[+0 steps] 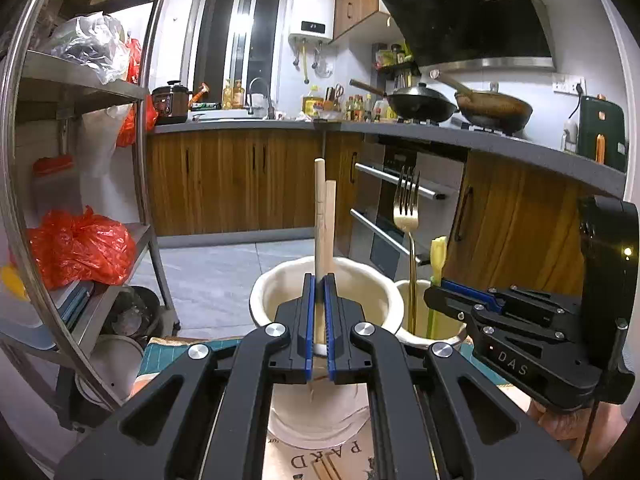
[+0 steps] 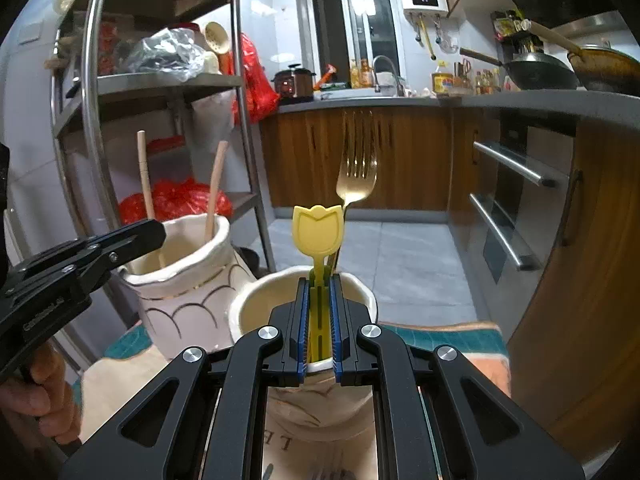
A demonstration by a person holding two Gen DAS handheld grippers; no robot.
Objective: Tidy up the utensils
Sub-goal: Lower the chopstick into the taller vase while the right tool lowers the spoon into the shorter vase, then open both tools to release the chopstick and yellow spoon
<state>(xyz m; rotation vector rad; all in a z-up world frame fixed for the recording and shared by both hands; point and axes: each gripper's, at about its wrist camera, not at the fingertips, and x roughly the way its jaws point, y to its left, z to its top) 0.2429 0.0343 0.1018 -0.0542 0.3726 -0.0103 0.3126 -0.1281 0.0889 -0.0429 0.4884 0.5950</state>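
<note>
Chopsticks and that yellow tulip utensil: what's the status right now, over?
Left gripper shut on wooden chopsticks, upright in the larger cream jar. Right gripper shut on yellow tulip utensil, in the smaller jar beside gold fork. Nothing blocking.

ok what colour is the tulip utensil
Yellow tulip utensil, clearest in the right wrist view.

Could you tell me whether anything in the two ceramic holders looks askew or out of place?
Nothing stands out: the chopsticks stand in the larger holder, the fork and yellow utensil in the smaller one.
</note>
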